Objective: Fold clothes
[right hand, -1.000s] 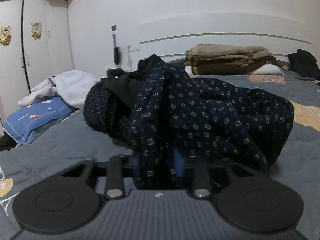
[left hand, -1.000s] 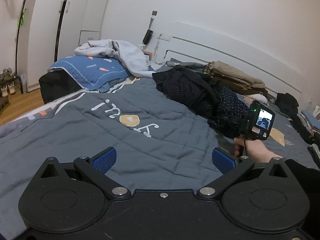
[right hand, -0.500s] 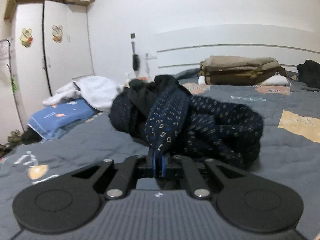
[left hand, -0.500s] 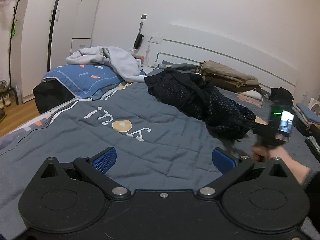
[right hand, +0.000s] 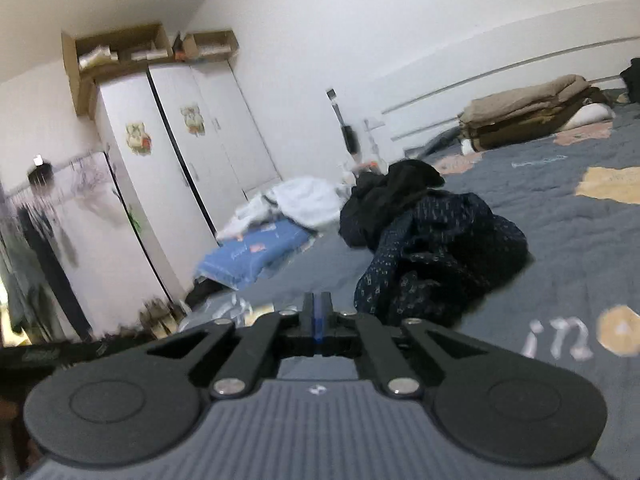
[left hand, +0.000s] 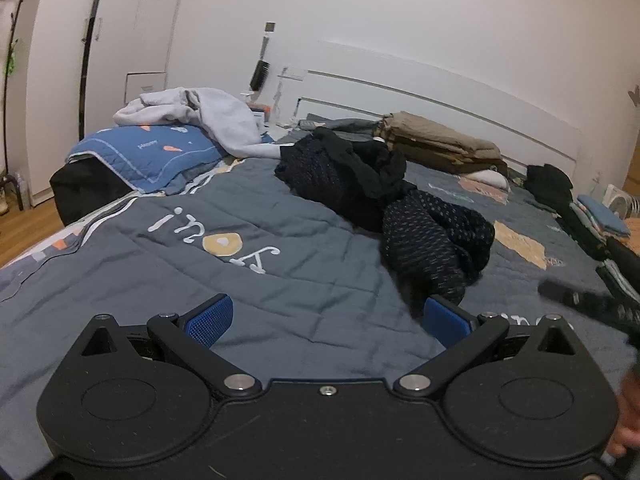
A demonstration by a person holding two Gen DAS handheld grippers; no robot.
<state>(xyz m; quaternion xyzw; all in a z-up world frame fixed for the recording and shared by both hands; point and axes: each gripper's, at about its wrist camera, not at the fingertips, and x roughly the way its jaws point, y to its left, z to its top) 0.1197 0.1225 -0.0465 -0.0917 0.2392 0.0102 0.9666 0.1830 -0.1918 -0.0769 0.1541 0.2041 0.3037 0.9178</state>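
A crumpled dark navy patterned garment (left hand: 432, 236), tangled with a black one (left hand: 360, 164), lies mid-bed on the grey quilt (left hand: 200, 264). My left gripper (left hand: 326, 316) is open low over the quilt, its blue pads (left hand: 210, 320) wide apart with nothing between them; the garment's near end lies just beyond the right pad. My right gripper (right hand: 317, 312) is shut, pads pressed together with no cloth visible between them, and the navy garment (right hand: 440, 264) sits apart, ahead to its right. In the left wrist view a blurred dark tool (left hand: 584, 304) crosses the right edge.
A blue pillow (left hand: 152, 152) under a pale grey top (left hand: 208, 116) lies at the far left. Folded tan and brown clothes (left hand: 440, 148) sit by the white headboard (left hand: 440, 80). Folded stacks (left hand: 600, 220) line the bed's right side. White wardrobes (right hand: 180, 184) stand left.
The right gripper, shut on the navy garment earlier, pulled back and swung left, and the cloth is out of its jaws. The garment was dragged nearer the front. The left gripper stayed open.
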